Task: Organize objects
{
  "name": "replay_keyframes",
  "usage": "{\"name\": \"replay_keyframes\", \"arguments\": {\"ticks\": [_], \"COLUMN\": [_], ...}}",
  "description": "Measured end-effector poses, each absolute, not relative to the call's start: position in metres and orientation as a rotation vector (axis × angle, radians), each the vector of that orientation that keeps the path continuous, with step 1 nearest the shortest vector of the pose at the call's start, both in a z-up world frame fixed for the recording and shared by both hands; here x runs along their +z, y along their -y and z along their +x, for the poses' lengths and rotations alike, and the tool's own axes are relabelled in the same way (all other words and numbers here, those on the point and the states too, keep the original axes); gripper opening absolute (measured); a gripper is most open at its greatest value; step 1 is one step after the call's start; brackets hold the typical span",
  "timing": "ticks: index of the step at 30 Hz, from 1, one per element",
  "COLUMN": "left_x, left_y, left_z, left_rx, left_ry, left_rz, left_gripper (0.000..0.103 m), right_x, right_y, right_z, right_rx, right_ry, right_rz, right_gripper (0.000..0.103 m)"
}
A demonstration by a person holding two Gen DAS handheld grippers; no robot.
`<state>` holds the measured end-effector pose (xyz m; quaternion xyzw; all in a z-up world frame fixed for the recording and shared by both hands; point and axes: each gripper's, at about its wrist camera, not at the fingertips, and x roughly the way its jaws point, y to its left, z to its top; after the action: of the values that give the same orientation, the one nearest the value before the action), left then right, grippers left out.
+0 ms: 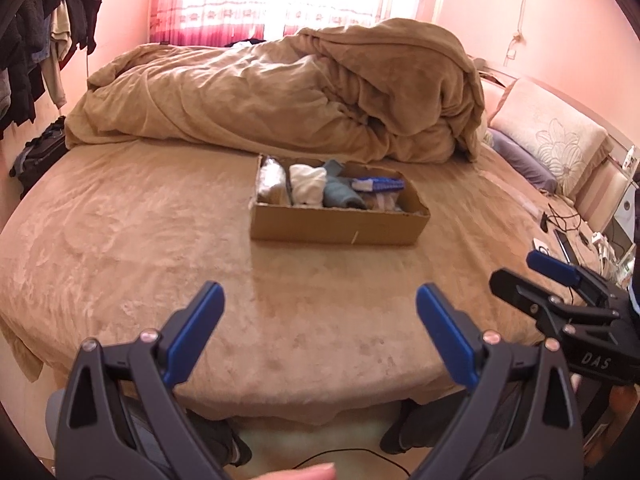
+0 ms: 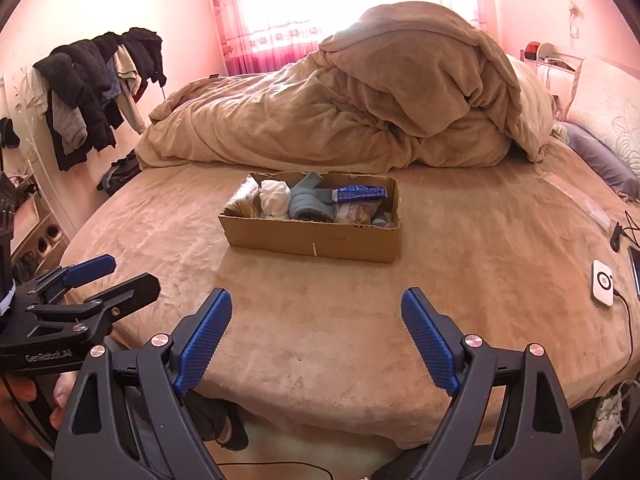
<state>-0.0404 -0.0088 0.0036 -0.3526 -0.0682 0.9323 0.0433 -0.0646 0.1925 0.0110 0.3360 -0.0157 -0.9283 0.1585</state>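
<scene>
The left gripper [image 1: 320, 332] has its blue fingers [image 1: 196, 328] spread wide with nothing between them; the right gripper [image 2: 316, 336] is the same, wide apart and empty, its fingers [image 2: 430, 342] above the near edge of the bed [image 2: 360, 300]; further out, mid-bed, sits the cardboard box [image 2: 316, 236], holding a white sock bundle [image 2: 276, 198], a blue-grey cloth [image 2: 310, 202] and a blue packet [image 2: 360, 193]; behind it lies a heaped tan duvet [image 2: 380, 108].

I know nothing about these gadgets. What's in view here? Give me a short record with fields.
Setting: bed with a heaped tan blanket
Container: cardboard box on the bed
Box contents: white cloth, blue-grey cloth, blue packet, other items unclear
Left gripper: open, empty
Right gripper: open, empty
Nearby: dark clothes hanging at left
</scene>
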Motion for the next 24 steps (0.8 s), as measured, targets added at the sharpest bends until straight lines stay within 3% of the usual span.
{"name": "replay_keyframes", "arguments": {"ticks": [24], "left_x": [0.005], "left_y": [0.008], "left_z": [-0.046], "left_rx": [2.844], "left_ry": [0.234], "left_rz": [-1.061], "left_gripper": [0.098], "right_x": [0.000], "right_y": [-0.202], "right_z": [-0.076], "right_rx": [-2.654], "right_ry": [0.057], "right_rz": [0.987], "right_gripper": [0.089]}}
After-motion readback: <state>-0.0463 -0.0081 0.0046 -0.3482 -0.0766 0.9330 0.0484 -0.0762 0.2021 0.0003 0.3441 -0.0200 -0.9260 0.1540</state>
